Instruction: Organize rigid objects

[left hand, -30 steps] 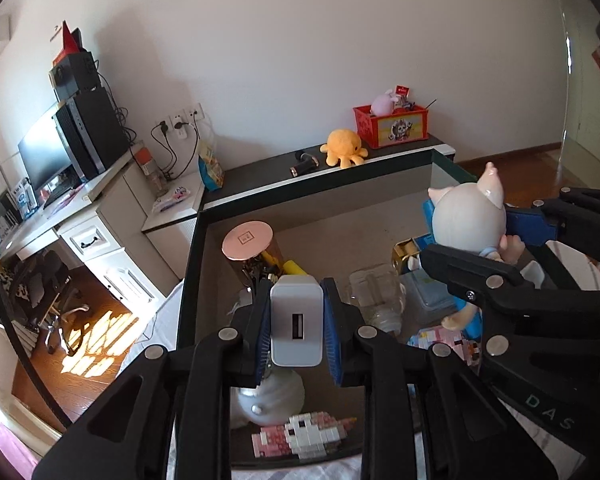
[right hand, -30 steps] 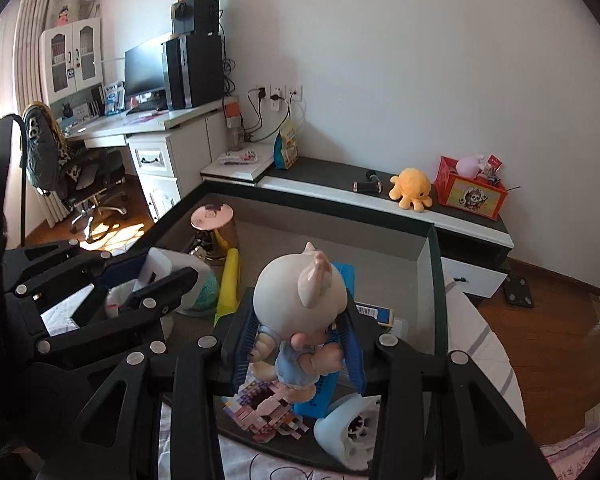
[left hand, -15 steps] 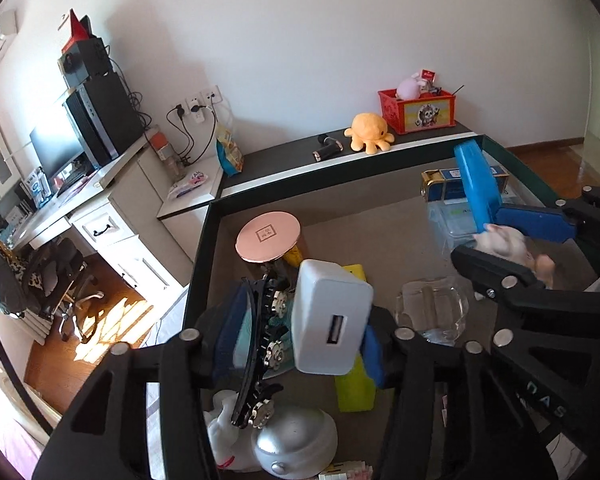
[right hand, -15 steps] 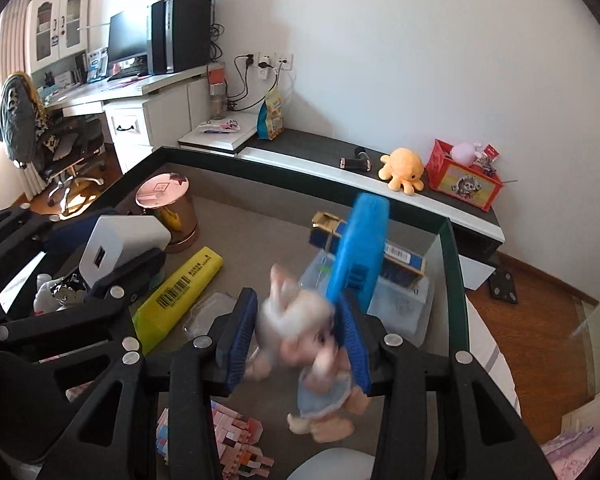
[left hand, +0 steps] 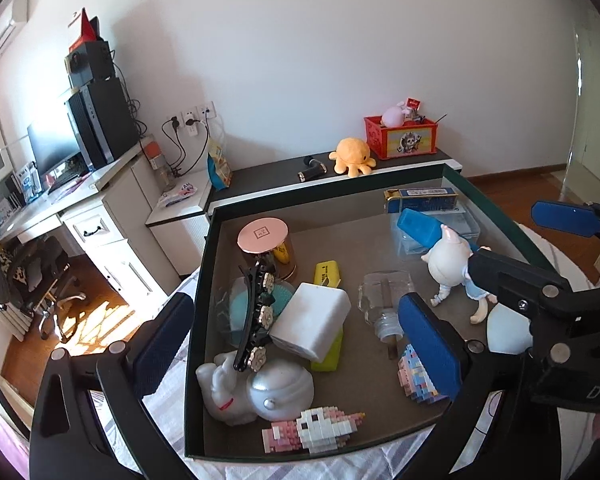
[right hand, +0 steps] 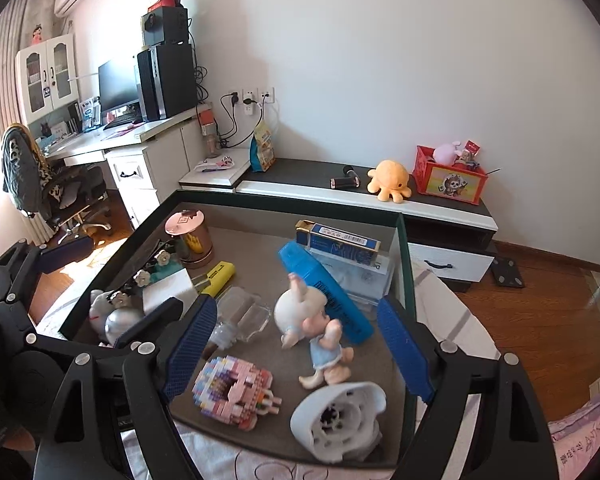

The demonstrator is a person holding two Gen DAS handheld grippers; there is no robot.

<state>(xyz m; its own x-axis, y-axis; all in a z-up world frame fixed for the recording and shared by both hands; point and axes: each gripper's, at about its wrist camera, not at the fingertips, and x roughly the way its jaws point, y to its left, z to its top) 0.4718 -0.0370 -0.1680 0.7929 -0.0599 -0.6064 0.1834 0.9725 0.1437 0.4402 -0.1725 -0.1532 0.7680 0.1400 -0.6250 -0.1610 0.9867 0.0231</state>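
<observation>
Both grippers hang over the dark-rimmed tray (left hand: 204,280), jaws opening, nothing pressed by either pad pair. Left gripper (left hand: 300,340) spread wide — the white charger block (left hand: 312,320) lies loose in the tray below, tilted, resting across the yellow highlighter (left hand: 327,276) and beside the black flower hair clip (left hand: 256,312). Right gripper (right hand: 296,344) also parted, pads clear of the pig figurine (right hand: 312,320), which sits in the tray between them, leaning against the blue marker (right hand: 324,288). Marker rests slanted against the clear plastic box (right hand: 360,276), a blue-and-gold carton (right hand: 336,236) on top. Also in the tray: rose-lidded gold jar (left hand: 264,240) at the far left corner, clear glass bottle (left hand: 384,304) on its side mid-tray, pink block model (right hand: 232,392) and a white dome-shaped part (right hand: 340,420) at the near edge, silver-white round figure (left hand: 280,392) near left.
</observation>
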